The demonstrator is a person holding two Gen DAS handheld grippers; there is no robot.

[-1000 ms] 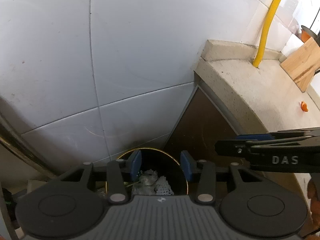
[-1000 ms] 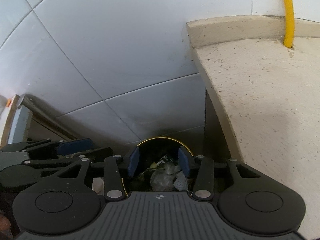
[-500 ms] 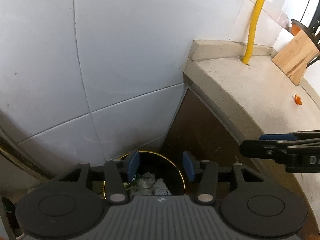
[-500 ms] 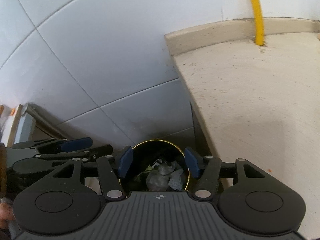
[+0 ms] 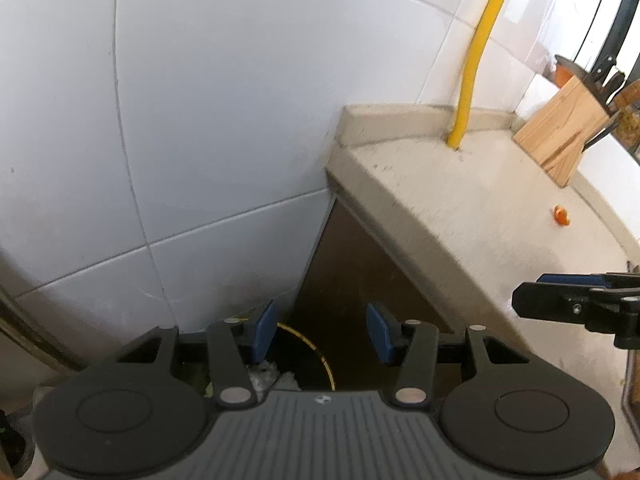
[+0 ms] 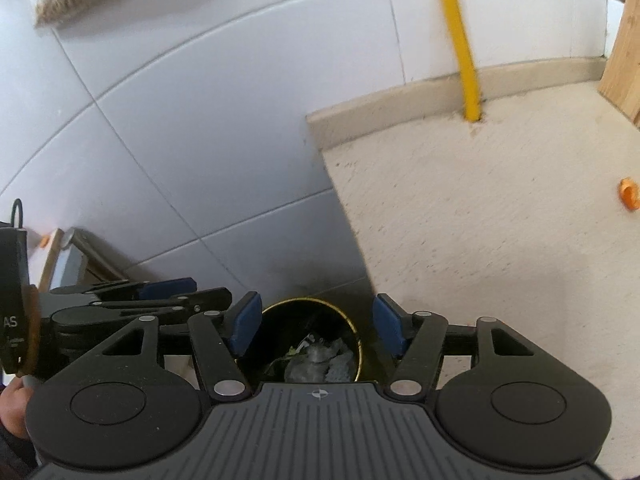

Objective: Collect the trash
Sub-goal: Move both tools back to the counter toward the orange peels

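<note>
Little writing could be read. In the right wrist view, the white letters "AS" stood on the black side plate of the left gripper (image 6: 188,294), at the left edge of the picture; the plate's edge cut off whatever preceded them. Beneath those letters sat a few lines of smaller white print, too fine and blurred to make out. The left wrist view showed no legible text on any surface.

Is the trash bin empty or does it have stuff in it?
It has stuff in it: crumpled trash lies inside the open-topped bin.
</note>
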